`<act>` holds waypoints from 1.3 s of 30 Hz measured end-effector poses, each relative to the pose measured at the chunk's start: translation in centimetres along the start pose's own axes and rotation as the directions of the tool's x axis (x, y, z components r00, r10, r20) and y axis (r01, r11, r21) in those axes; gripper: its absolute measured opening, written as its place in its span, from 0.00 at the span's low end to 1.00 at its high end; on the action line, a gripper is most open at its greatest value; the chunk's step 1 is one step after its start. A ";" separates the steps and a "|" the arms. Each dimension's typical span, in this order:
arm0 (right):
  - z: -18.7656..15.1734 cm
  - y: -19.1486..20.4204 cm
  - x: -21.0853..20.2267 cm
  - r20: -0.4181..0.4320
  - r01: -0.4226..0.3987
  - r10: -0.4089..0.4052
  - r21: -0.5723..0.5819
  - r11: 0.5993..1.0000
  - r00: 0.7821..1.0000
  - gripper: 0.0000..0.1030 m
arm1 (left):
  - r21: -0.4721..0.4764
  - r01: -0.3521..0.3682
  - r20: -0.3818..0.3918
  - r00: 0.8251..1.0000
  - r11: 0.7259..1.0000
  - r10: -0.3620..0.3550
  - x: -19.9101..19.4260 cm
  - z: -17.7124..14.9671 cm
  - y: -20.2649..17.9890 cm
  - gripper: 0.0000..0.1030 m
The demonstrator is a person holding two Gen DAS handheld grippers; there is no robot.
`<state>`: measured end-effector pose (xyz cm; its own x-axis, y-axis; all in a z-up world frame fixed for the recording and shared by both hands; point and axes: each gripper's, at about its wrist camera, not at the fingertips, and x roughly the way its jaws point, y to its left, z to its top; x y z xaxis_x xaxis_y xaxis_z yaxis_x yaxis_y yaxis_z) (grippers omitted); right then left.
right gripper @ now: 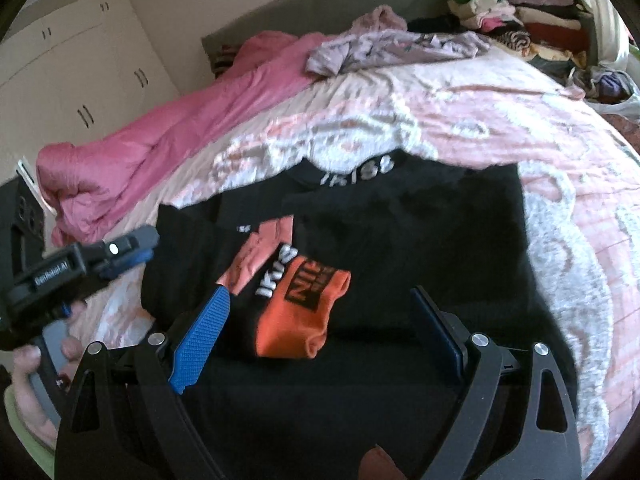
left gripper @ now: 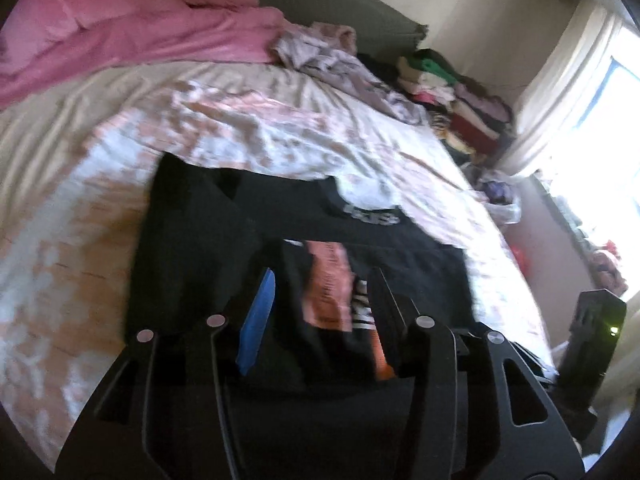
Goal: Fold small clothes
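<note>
A bright orange sock with black lettering (right gripper: pixel 306 312) is lying low and centre in the right wrist view atop a black printed T-shirt (right gripper: pixel 400 240), its long axis running toward the right gripper (right gripper: pixel 320 336), whose fingers are standing apart and empty around it, nearer than the left gripper (right gripper: pixel 132 248), whose finger state I cannot tell.

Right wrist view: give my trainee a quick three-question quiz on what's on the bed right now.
1. True or false: the right gripper is clamped on the orange sock.
2. What does the orange sock lie on? A) the pink duvet B) the black T-shirt C) the stack of folded clothes
3. Fill in: the left gripper hovers at the shirt's ____ edge in this view.

Key: 1 false, its jaws stand open, holding nothing; 2 B; 3 left.
</note>
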<state>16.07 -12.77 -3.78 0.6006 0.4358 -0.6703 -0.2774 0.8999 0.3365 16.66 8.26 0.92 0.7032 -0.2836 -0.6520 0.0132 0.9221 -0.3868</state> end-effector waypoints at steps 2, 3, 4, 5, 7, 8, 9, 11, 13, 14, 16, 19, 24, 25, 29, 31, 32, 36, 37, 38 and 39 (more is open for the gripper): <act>-0.2 0.3 1.0 -0.027 -0.003 0.003 0.000 1.000 1.000 0.87 | 0.010 -0.053 0.010 0.999 0.999 0.053 0.0 0.0 0.6 0.43; -0.2 0.5 1.7 -0.046 0.001 -0.001 0.001 1.000 0.999 0.87 | 0.008 -0.068 0.012 0.998 0.998 0.068 -0.1 -0.1 1.0 0.43; -0.3 0.6 2.2 -0.059 -0.002 0.002 0.000 1.000 0.998 0.87 | 0.002 -0.073 0.012 0.997 0.997 0.073 0.0 -0.1 1.3 0.43; -0.3 0.7 2.6 -0.066 -0.002 0.002 -0.002 1.000 0.998 0.86 | -0.003 -0.081 0.010 0.997 0.997 0.081 0.0 -0.3 1.7 0.43; -0.1 0.9 3.4 -0.083 0.013 -0.014 -0.011 1.000 0.996 0.82 | -0.016 -0.086 0.003 0.996 0.996 0.086 -0.1 -0.5 2.5 0.43; 0.1 1.0 4.1 -0.098 0.027 -0.029 -0.018 0.999 0.995 0.80 | -0.029 -0.081 0.001 0.997 0.996 0.081 -0.2 -0.7 3.0 0.43; 0.2 1.0 4.6 -0.111 0.038 -0.040 -0.020 0.999 0.993 0.78 | -0.040 -0.082 0.005 0.997 0.996 0.083 -0.3 -0.8 3.3 0.43; 0.3 0.8 5.9 -0.152 0.061 -0.064 -0.023 0.998 0.986 0.65 | -0.055 -0.082 0.015 0.996 0.995 0.083 -0.7 -0.8 3.9 0.43; 0.2 0.4 7.0 -0.182 0.070 -0.070 -0.005 0.998 0.981 0.55 | -0.065 -0.086 0.023 0.996 0.994 0.087 -1.0 -0.8 4.3 0.43; 0.2 0.3 7.2 -0.178 0.066 -0.065 -0.001 0.998 0.982 0.51 | -0.070 -0.086 0.027 0.996 0.994 0.088 -1.2 -0.8 4.6 0.43; 0.3 0.4 7.1 -0.168 0.042 -0.041 0.003 0.999 0.985 0.40 | -0.077 -0.091 0.033 0.995 0.993 0.093 -1.5 -0.8 4.9 0.43; 0.4 0.9 6.9 -0.164 0.010 -0.011 -0.008 1.000 0.986 0.18 | -0.088 -0.094 0.037 0.995 0.992 0.097 -1.8 -0.7 5.3 0.43; 1.4 1.5 5.0 -0.125 -0.046 0.041 -0.037 0.998 0.991 0.09 | -0.091 -0.094 0.040 0.994 0.991 0.098 -2.1 -0.7 5.5 0.43; 1.9 1.7 4.3 -0.111 -0.054 0.048 -0.047 0.997 0.993 0.08 | -0.089 -0.097 0.044 0.994 0.991 0.101 -2.2 -0.6 5.4 0.43; 3.9 1.5 1.3 -0.057 -0.061 0.056 -0.081 0.995 0.997 0.08 | -0.091 -0.095 0.053 0.994 0.991 0.100 -2.5 -0.5 5.5 0.43; 4.9 1.2 0.1 -0.037 -0.053 0.049 -0.094 0.994 0.998 0.08 | -0.087 -0.098 0.054 0.993 0.991 0.103 -2.4 -0.4 5.4 0.43; 5.7 0.9 -0.8 -0.021 -0.041 0.039 -0.106 0.993 0.999 0.08 | -0.086 -0.100 0.054 0.993 0.991 0.104 -2.4 -0.4 5.4 0.43; 7.7 -0.4 -2.8 0.011 0.023 -0.022 -0.141 0.990 1.000 0.07 | -0.078 -0.104 0.050 0.993 0.992 0.108 -2.2 -0.4 5.1 0.43; 8.0 -0.8 -3.1 0.016 0.045 -0.043 -0.152 0.987 0.999 0.07 | -0.076 -0.104 0.048 0.993 0.992 0.108 -2.1 -0.4 5.0 0.43; 8.3 -1.2 -3.3 0.018 0.058 -0.056 -0.158 0.986 0.998 0.07 | -0.072 -0.104 0.044 0.993 0.992 0.108 -2.0 -0.4 4.8 0.43; 8.4 -1.6 -3.4 0.019 0.068 -0.066 -0.161 0.985 0.998 0.07 | -0.065 -0.104 0.042 0.993 0.992 0.107 -1.8 -0.3 4.6 0.43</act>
<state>20.77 -15.83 3.52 0.6314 0.3751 -0.6787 -0.3530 0.9183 0.1792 15.25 12.91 0.17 0.7295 -0.1719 -0.6620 -0.1065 0.9276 -0.3582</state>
